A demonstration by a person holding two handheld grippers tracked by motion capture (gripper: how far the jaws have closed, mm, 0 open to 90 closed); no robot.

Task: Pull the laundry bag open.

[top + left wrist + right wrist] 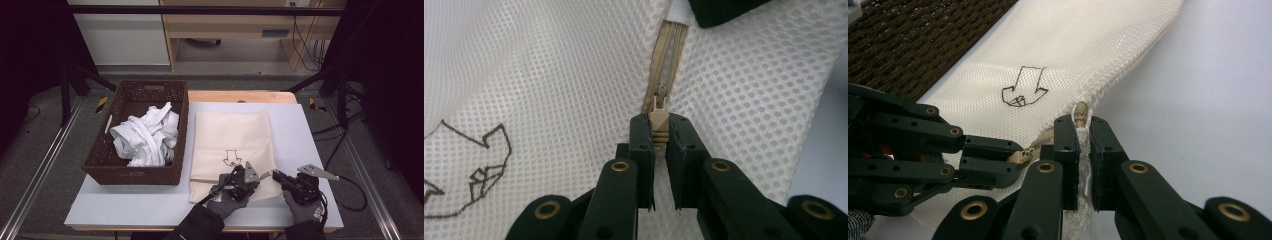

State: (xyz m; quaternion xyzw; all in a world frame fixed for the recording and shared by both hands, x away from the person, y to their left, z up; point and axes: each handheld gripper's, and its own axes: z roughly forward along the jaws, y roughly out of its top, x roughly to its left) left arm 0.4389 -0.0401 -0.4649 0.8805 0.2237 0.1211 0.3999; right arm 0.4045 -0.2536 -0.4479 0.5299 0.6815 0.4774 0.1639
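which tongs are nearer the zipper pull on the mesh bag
Left. The left tongs pinch the zipper pull; the right tongs clamp the mesh bag edge just beside it.

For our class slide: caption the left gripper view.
Left gripper pinching the tan zipper pull of a cream mesh laundry bag.

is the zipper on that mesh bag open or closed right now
Mostly closed, as far as it shows. In the left gripper view the zipper teeth ahead of the pull tab are meshed; behind the fingers I cannot tell.

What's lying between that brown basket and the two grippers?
The cream mesh bag lies flat there on the white tabletop, in the high view, right of the basket. Left gripper and right gripper pinch its near edge.
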